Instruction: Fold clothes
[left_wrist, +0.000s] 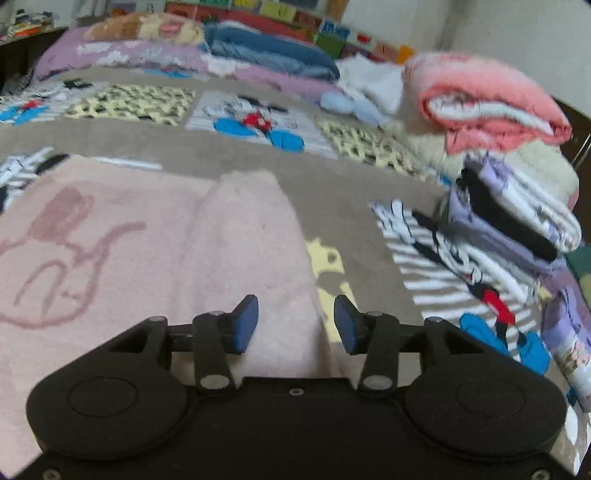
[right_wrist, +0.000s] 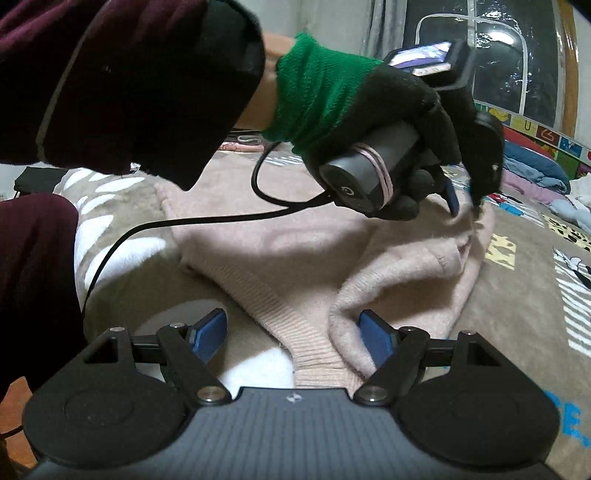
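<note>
The pink sweater (right_wrist: 295, 258) lies flat on the bed cover (left_wrist: 332, 177). Both the left gripper (left_wrist: 295, 323) and the right gripper (right_wrist: 291, 334) are released and empty. The right one should pinch the near hem fully, then fold evenly.

We read little here. On the brown blanket (right_wrist: 517, 314), blue letters at the right edge look like "CE". Among the colourful wall tiles (right_wrist: 532, 129) behind the bed, one shows a "U".
</note>
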